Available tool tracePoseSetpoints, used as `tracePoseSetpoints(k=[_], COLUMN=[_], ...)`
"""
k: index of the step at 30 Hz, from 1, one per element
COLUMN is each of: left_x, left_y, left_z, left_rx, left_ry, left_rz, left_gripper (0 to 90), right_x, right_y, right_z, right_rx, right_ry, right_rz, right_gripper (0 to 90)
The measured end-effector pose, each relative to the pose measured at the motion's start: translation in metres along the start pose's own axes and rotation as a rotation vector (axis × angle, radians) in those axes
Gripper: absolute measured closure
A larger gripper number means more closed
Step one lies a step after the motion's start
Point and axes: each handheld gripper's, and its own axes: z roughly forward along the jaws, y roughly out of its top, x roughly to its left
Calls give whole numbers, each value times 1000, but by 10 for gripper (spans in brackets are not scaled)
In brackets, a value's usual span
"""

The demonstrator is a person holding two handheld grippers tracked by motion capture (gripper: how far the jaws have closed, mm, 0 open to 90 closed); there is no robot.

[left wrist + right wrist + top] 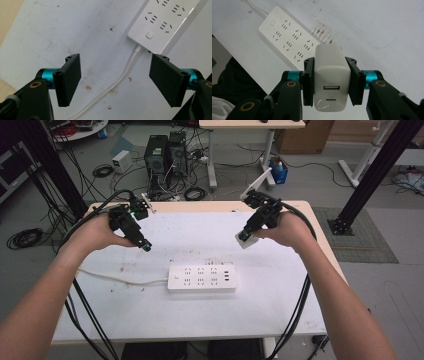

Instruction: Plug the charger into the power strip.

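A white power strip (201, 278) lies in the middle of the white table, its cord (120, 278) running off to the left. My right gripper (246, 238) hovers above the table to the strip's upper right, shut on a white charger block (332, 78) with USB ports facing the camera; the strip (292, 42) lies beyond it. My left gripper (146, 246) hangs above the table left of the strip, open, nothing between its jaws. Under it I see the strip's switch end (160, 25) and cord (117, 82).
The table (280, 305) carries small stains and red specks. Gripper cables trail off both sides. Behind the table stand computer towers (166, 155), tangled floor cables, a desk leg and black frame posts (377, 167).
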Motion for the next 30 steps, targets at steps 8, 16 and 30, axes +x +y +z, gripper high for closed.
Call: tracePoseSetpoints(k=[8,16,30], left_x=[0,-2,-8], left_y=[-1,1,4], left_z=[-1,-9,-17], left_rx=[-11,-13,-7], left_ry=[-7,-23,-47], left_rz=[-16,18,93], left_gripper=[258,258,258], right_x=[19,41,73], right_y=[13,22,25], right_z=[42,74,130], right_rx=[80,162,330], right_ry=[8,14,-1], right_rz=[-114,-258,-487], right_gripper=[625,625,625])
